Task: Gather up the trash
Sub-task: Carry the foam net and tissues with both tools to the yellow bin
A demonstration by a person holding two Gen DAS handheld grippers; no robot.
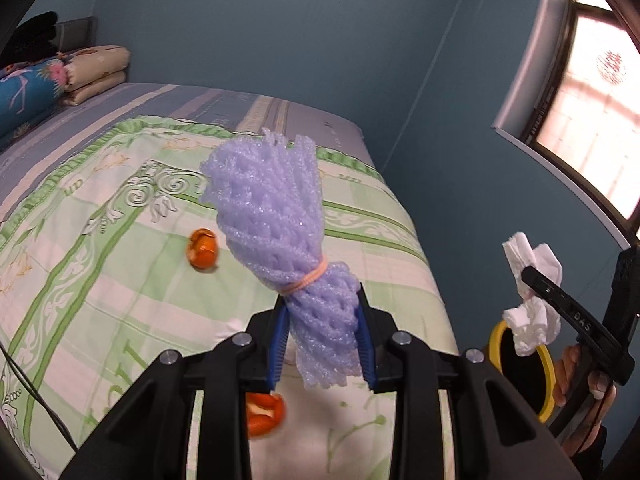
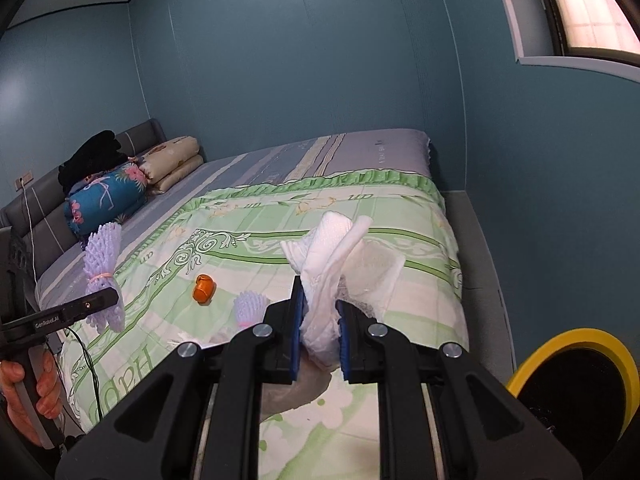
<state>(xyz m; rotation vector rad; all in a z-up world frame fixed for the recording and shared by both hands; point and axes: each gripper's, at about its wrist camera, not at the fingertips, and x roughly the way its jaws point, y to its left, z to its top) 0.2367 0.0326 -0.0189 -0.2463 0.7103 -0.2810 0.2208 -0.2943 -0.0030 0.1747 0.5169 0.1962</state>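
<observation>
My left gripper (image 1: pixel 323 340) is shut on a purple foam fruit net (image 1: pixel 272 208) tied with a rubber band, held above the bed. It also shows in the right wrist view (image 2: pixel 102 276). My right gripper (image 2: pixel 322 340) is shut on a crumpled white tissue (image 2: pixel 328 264), also seen in the left wrist view (image 1: pixel 530 292). A yellow-rimmed trash bin (image 2: pixel 580 384) stands at the bed's right side and shows in the left wrist view (image 1: pixel 520 364) too. Orange peels (image 1: pixel 203 249) (image 1: pixel 264 414) lie on the green quilt. A second foam net (image 2: pixel 250 308) lies by a peel (image 2: pixel 203 289).
The bed (image 2: pixel 360 152) carries a green patterned quilt (image 1: pixel 100 240). Folded blankets and pillows (image 2: pixel 132 184) sit at the headboard. Blue walls close in behind, with a window (image 1: pixel 592 112) to the right. A black cable (image 2: pixel 90 360) hangs at the bed's left edge.
</observation>
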